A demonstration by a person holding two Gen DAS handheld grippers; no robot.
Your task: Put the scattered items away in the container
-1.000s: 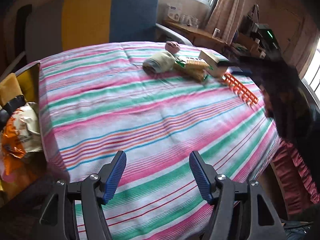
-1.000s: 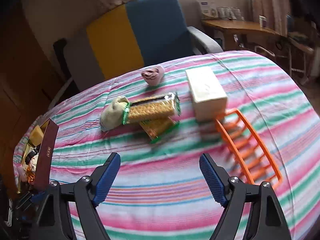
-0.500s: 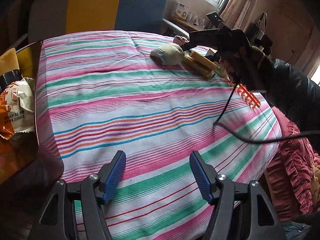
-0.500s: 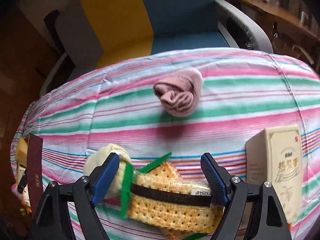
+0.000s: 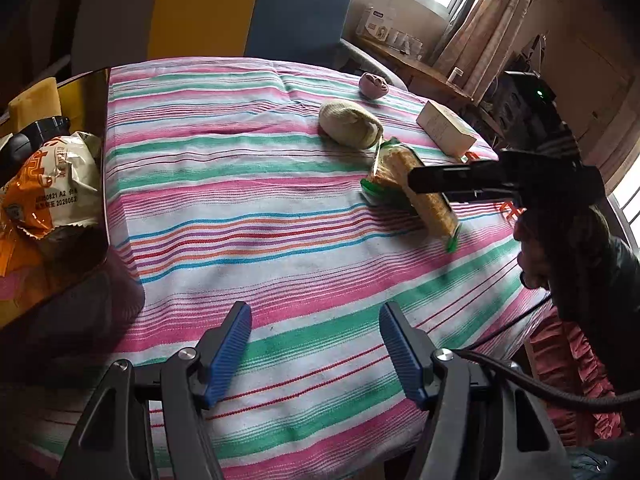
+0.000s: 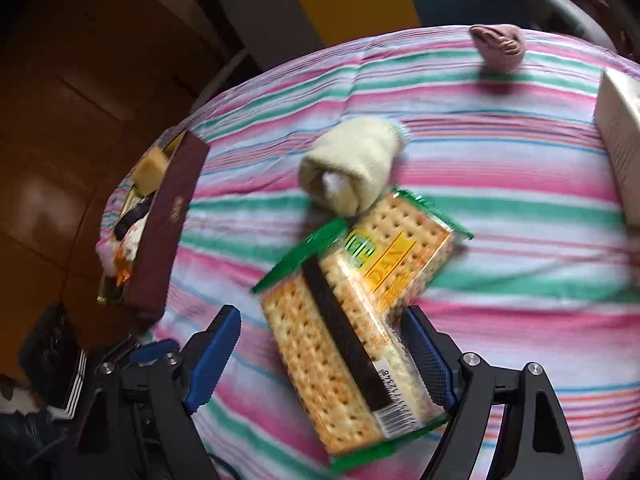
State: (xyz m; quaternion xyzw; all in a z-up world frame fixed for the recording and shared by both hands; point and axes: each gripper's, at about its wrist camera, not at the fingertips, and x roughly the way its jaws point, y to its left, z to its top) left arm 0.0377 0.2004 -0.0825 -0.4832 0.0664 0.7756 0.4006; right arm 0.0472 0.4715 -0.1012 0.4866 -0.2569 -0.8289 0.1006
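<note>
**Right wrist view: two cracker packs, two rolled socks, one box**

The right claw [image 6: 320,356] is spread around the upper cracker pack [image 6: 340,360], which lies across the second pack [image 6: 404,256] on the striped worktop [image 6: 500,272]. Beside them lie a cream sock [image 6: 352,168], a pink sock [image 6: 498,46] and a white box [image 6: 620,136]. The container [image 6: 168,224] stands at the left edge. The left claw [image 5: 316,352] is spread, holding nothing.

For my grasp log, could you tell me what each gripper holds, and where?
Nothing is held. The right gripper is open, straddling the upper cracker packet across its width; the left gripper hovers open.
</note>
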